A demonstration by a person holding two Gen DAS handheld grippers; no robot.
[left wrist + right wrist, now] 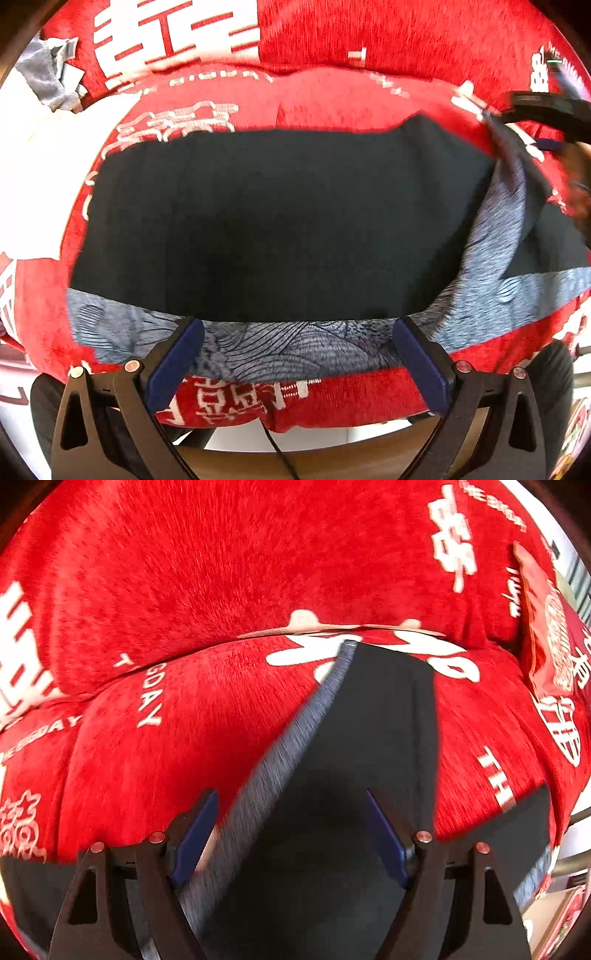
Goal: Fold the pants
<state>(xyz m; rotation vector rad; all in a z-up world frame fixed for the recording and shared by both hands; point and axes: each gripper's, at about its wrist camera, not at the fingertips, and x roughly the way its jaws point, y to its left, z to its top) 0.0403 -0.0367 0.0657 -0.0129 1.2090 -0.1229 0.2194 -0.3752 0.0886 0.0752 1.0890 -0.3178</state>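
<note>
Dark navy pants [280,221] with a grey patterned band [295,350] lie spread on a red cushion with white lettering [332,96]. My left gripper [297,354] is open, its blue pads over the grey band at the near edge, holding nothing. My right gripper [291,834] is open above a raised flap of the pants [369,738], whose grey edge [295,738] runs diagonally between the fingers. The right gripper also shows in the left wrist view [543,110] at the far right corner of the pants.
A grey cloth [48,77] and white fabric [33,177] lie at the left. A red printed pillow [550,635] sits at the right. The cushion's front edge [295,417] drops to a wooden surface below.
</note>
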